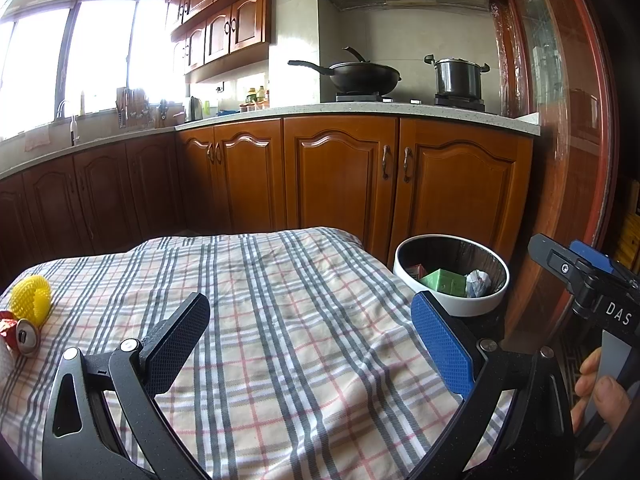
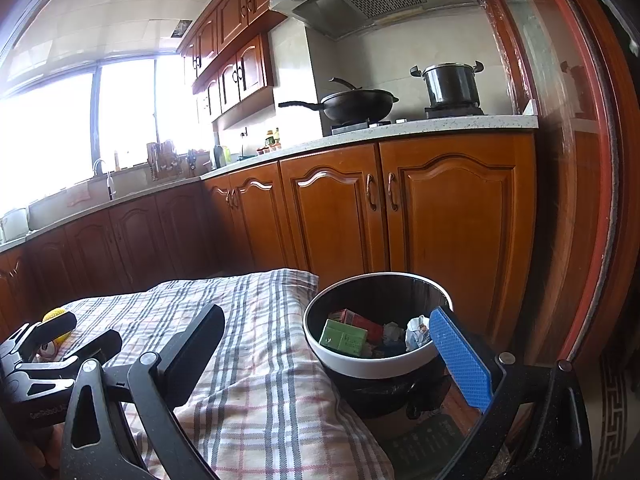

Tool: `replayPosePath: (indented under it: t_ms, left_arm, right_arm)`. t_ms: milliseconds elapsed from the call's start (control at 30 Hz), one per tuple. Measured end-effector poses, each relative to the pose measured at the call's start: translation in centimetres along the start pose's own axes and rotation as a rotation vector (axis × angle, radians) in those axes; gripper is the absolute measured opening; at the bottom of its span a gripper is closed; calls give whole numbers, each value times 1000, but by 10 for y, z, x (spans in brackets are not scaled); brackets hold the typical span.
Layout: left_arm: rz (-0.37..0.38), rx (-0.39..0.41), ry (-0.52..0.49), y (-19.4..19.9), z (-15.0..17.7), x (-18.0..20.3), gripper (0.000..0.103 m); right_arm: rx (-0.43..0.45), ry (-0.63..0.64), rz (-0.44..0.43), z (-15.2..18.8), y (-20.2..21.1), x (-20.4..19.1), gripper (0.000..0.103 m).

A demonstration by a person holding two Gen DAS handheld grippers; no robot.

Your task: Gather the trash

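A white-rimmed trash bin [image 1: 486, 304] stands beside the table's right edge; it holds a green box [image 1: 444, 282], a red box and crumpled paper. It also shows in the right wrist view [image 2: 372, 360]. A yellow foam net [image 1: 31, 298] and a crushed red can [image 1: 22, 334] lie at the table's left edge. My left gripper [image 1: 312, 320] is open and empty above the plaid cloth. My right gripper [image 2: 328, 334] is open and empty, its blue finger [image 2: 460, 356] just over the bin's near rim. The net shows partly in the right wrist view [image 2: 56, 316].
A plaid cloth [image 1: 280, 320] covers the table. Wooden kitchen cabinets [image 1: 340, 172] run behind, with a wok [image 1: 360, 76] and a pot [image 1: 458, 78] on the stove. A red door frame [image 1: 580, 160] stands to the right.
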State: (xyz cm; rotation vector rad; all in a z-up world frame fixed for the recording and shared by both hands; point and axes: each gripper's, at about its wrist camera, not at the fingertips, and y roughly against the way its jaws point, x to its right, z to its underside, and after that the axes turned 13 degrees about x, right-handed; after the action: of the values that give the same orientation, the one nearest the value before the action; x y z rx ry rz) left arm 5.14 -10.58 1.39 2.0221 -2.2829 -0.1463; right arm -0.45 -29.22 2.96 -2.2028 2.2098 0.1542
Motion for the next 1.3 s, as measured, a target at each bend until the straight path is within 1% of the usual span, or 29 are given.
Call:
replayPosePath:
  t_ms: [1300]
  left_arm:
    - [0,-11,14,-3,3,0,103]
  right_arm:
    - [1,4,-13,0,-3,-6,103]
